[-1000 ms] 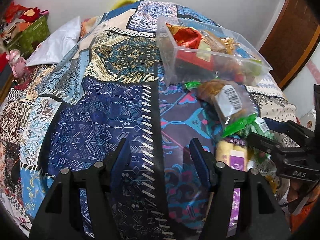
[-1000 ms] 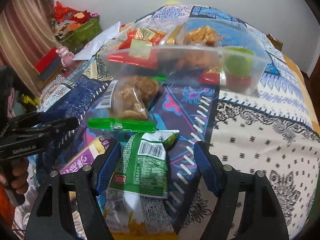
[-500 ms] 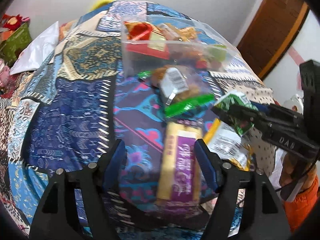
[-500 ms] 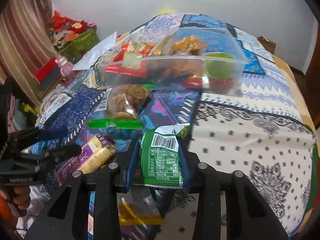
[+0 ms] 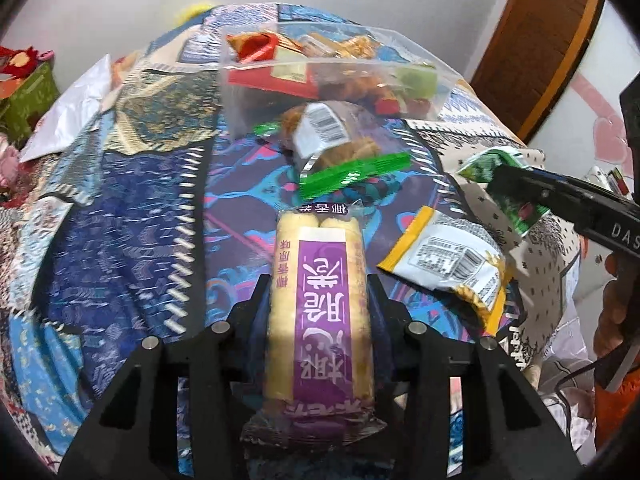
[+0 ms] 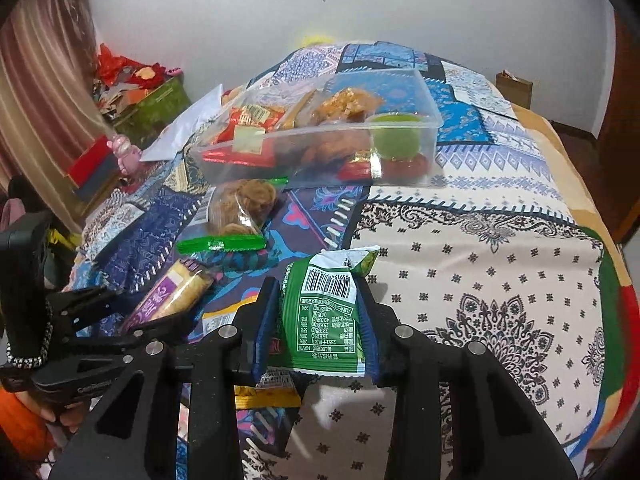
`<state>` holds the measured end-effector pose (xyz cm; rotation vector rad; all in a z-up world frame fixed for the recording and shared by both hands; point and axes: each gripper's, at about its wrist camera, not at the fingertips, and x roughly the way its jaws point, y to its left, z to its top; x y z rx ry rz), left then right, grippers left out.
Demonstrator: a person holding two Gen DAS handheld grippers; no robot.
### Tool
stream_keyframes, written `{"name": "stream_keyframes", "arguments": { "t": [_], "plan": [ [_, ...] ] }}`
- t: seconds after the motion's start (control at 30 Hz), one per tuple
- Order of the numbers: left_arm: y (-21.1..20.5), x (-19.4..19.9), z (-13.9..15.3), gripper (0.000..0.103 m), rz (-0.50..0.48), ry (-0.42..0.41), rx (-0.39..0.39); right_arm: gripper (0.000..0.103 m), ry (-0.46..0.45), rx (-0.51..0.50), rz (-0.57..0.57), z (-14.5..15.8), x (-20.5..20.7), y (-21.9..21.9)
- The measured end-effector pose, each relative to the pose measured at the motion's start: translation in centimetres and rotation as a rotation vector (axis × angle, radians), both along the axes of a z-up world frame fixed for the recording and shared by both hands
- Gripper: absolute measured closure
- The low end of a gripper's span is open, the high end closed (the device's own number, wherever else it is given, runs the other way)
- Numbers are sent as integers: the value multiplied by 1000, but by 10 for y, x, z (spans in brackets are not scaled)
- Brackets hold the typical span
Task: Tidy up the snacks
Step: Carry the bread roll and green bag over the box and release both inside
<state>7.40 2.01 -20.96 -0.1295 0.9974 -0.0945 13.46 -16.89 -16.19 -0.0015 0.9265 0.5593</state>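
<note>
Left wrist view: left gripper [image 5: 318, 312] jaws clamp the purple packet [image 5: 320, 300]; right gripper [image 6: 316, 320] jaws pinch the green packet [image 6: 326, 312], which may slip before the clear box [image 6: 320, 148] at 12 o'clock.

A clear tub [image 6: 316, 152] is set on the bed [image 6: 500, 280], well back from both grippers, and several packets are held in it. Just before the tub, a bag of cookies [image 6: 240, 208] is laid on the bedspread. Nearer, a long biscuit pack [image 5: 320, 300] is clamped between the fingers of the left hand-held gripper [image 5: 318, 312]. To its right a flat packet [image 5: 452, 256] is laid on the bed, and further right a snack pouch [image 6: 324, 312] is gripped in the right hand-held gripper [image 6: 316, 324].
</note>
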Motion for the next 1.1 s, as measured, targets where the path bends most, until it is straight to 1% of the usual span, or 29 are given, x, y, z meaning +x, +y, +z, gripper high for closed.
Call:
{"name": "stream_keyframes", "arguments": {
  "t": [0.1,0.23,0.3,0.5,0.6,0.7,0.87,1.0,1.1],
  "plan": [
    [13,-4,7,58,38,-11,-24,69,-12,9,-13,4,0,-2],
    [20,-7,24,58,51,-69,20,69,-21,24,-18,8,-1,-3],
    [23,-5,35,58,55,-94,17,69,-27,27,-21,11,0,-3],
    [25,8,66,58,54,-177,17,69,-56,46,-33,24,9,-3],
    [24,22,79,58,58,-209,11,69,-82,51,-34,32,14,-1],
    [21,35,84,58,58,-228,15,69,-105,63,-42,42,23,2],
    [19,62,89,58,52,-240,-10,69,-128,89,-55,51,37,7],
    [21,82,91,58,60,-255,-16,69,-146,86,-64,53,54,13],
    [23,99,91,58,70,-261,-26,69,-143,83,-63,51,67,15]
  ]
}}
